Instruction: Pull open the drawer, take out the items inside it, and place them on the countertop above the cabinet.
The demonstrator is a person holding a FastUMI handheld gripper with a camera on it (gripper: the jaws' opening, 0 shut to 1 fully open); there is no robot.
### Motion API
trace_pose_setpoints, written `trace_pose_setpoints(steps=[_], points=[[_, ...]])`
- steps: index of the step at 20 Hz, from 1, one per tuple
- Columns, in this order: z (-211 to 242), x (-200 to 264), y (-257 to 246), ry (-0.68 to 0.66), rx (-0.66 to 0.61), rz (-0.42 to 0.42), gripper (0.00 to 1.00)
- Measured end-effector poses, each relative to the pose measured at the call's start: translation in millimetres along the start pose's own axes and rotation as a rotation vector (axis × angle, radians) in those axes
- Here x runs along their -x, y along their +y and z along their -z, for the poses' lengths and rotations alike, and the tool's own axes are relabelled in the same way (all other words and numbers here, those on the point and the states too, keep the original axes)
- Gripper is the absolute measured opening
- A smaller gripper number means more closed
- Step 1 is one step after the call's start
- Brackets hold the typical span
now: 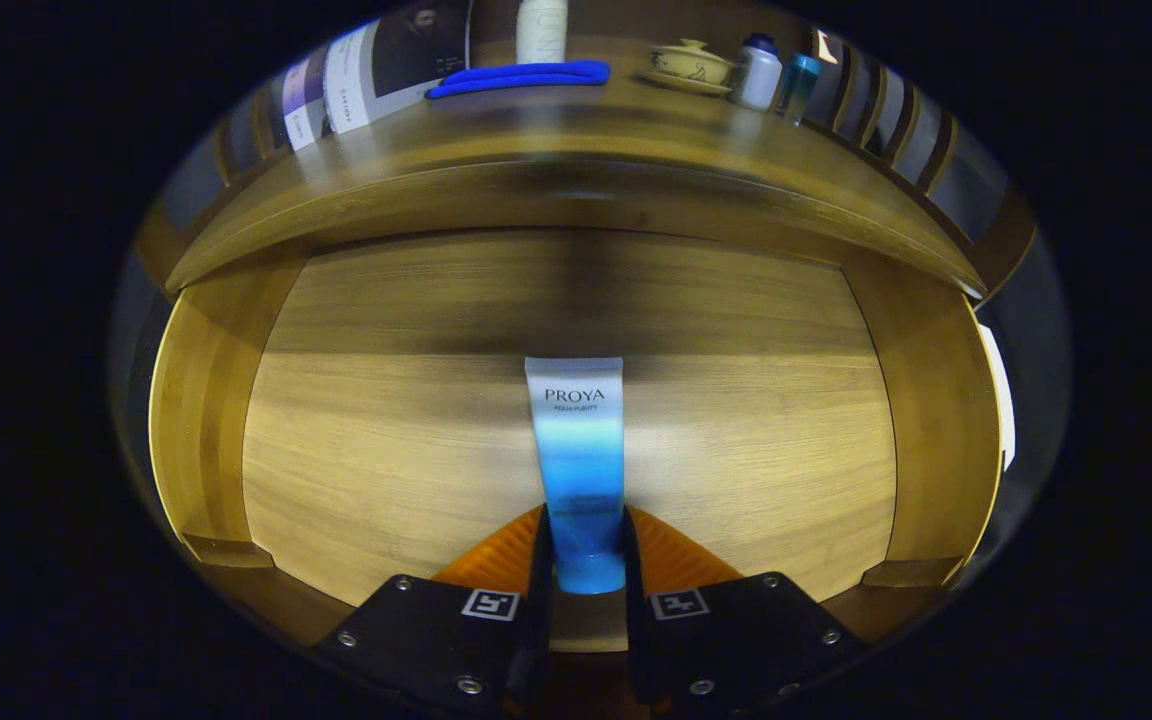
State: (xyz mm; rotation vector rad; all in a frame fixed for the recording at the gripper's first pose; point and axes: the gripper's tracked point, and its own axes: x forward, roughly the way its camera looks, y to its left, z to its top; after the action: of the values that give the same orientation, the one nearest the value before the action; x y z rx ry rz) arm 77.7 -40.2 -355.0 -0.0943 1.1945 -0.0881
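Note:
The wooden drawer (386,440) stands pulled open below the cabinet's countertop (556,130). Inside it, a white-to-blue squeeze tube (578,450) stands with its blue cap end down between my fingers. My gripper (586,550) is shut on the tube's lower part, both fingers (539,560) pressing its sides. The tube's flat white end points away from me, toward the drawer's back. The drawer floor around the tube is bare wood.
On the countertop lie a blue folded cloth (521,76), a white bottle (541,30), a lidded ceramic bowl (688,65), a white bottle with a blue cap (758,72) and a teal bottle (796,85). A magazine (386,65) leans at the back left.

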Motion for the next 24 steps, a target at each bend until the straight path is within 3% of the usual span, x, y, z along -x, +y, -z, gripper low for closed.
trace_pose_setpoints(steps=[9,24], points=[[-5.8,57.3,11.9,-0.113,0.102,0.039,0.33],[-84.9,142.9,-36.2,-0.352,-0.083,0.106,0.33]])
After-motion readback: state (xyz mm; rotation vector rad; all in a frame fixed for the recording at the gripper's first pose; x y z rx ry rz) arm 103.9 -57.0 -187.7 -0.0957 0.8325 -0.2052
